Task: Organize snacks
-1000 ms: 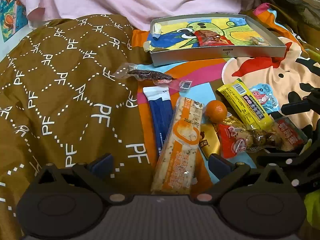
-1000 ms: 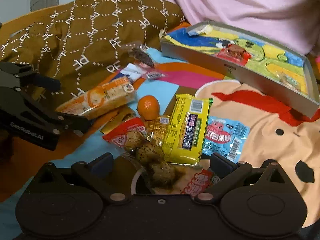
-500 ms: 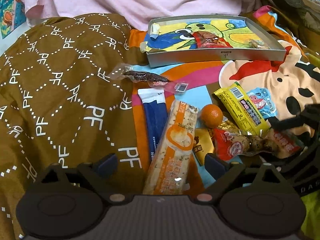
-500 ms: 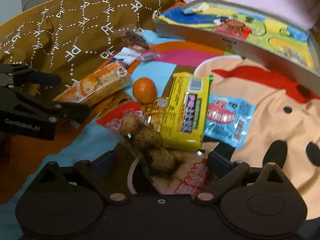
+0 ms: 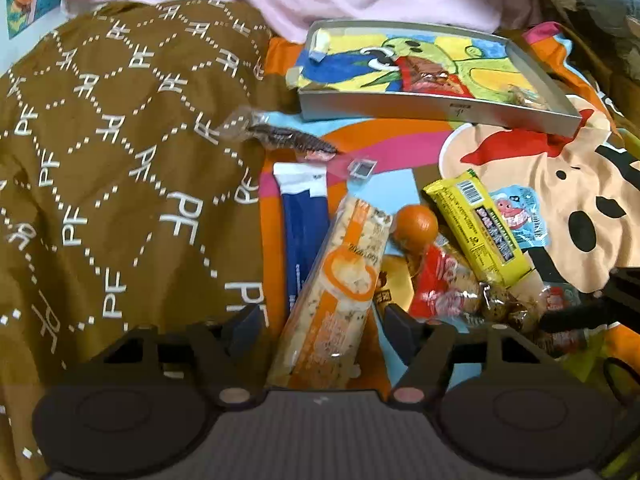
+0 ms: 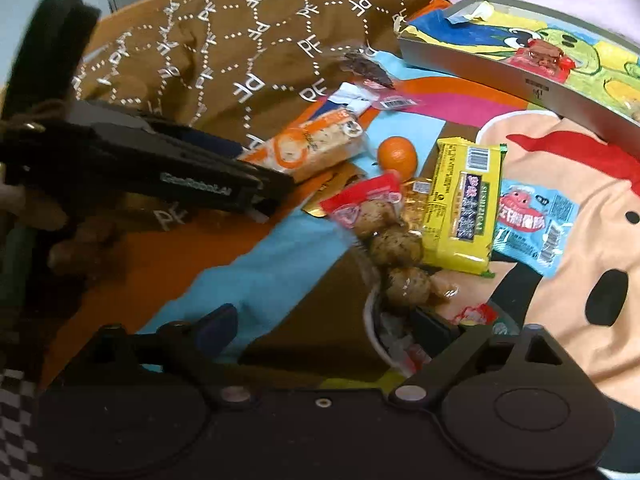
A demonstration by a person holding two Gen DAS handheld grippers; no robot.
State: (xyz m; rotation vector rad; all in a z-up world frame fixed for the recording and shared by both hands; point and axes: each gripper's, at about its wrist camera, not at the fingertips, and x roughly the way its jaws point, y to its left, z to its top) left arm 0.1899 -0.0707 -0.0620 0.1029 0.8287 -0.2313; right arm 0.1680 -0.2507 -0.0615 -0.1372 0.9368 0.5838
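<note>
A long orange cracker pack (image 5: 340,300) lies on the bedspread between the fingers of my left gripper (image 5: 322,328). Its jaws are closing, and a gap still shows on each side of the pack. In the right wrist view the same pack (image 6: 308,148) pokes out past the left gripper (image 6: 224,184). My right gripper (image 6: 324,330) hovers low over the red-topped meatball pack (image 6: 384,224). Its jaws are closing too, with the pack's clear end beside the right finger and untouched. A grey tray (image 5: 420,108) with a colourful lining sits at the back.
Around the meatballs lie a mandarin (image 5: 414,226), a yellow pack (image 5: 476,228), a light-blue pack (image 5: 516,216), a dark-blue pack (image 5: 304,216) and a clear dried-fish pack (image 5: 288,138). The tray holds a red pack (image 5: 432,78). A brown patterned quilt (image 5: 120,184) rises on the left.
Both pairs of jaws have narrowed. The right gripper has swung left, so the meatball pack now sits by its right finger. The left gripper stays over the cracker pack.
</note>
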